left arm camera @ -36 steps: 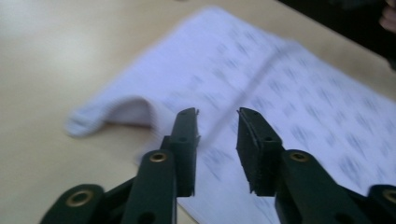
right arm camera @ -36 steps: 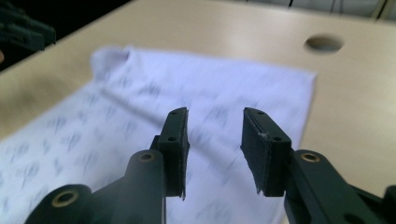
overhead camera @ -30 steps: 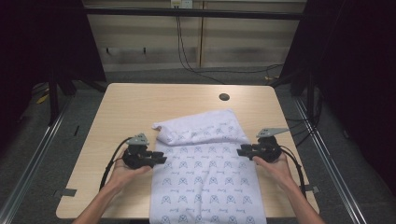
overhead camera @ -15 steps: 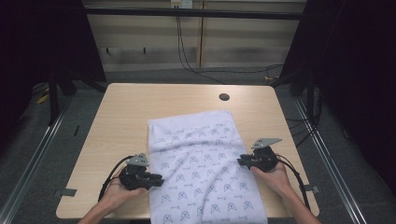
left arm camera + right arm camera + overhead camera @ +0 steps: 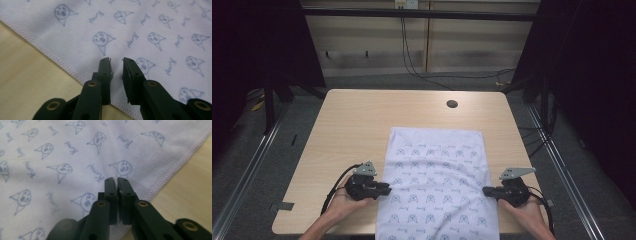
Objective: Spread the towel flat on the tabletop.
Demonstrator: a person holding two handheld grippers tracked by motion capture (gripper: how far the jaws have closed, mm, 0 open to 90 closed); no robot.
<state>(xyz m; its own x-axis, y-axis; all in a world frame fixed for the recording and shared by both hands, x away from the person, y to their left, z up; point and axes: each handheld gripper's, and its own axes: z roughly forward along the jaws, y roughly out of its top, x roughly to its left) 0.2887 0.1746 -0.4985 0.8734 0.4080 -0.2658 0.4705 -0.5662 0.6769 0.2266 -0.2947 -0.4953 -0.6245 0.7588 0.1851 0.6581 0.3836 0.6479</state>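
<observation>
A white cloth (image 5: 437, 175) printed with small blue faces lies spread flat on the wooden table (image 5: 357, 120), and its near end hangs over the front edge. My left gripper (image 5: 388, 189) rests at the cloth's left hem, jaws a little apart over the fabric (image 5: 150, 30) with nothing pinched between them (image 5: 116, 60). At the right hem sits my right gripper (image 5: 484, 190). In the right gripper view its jaws (image 5: 117, 179) are pressed together on the cloth (image 5: 62, 157) just inside the stitched edge.
A small dark round hole (image 5: 452, 104) lies in the tabletop beyond the cloth. Bare wood runs along both sides of the cloth and at the far end. Metal rails flank the table, and cables lie on the floor behind it.
Both grippers have drawn back toward the front edge, pulling the cloth from a bunched fold into a flat sheet. The left jaws now stand apart.
</observation>
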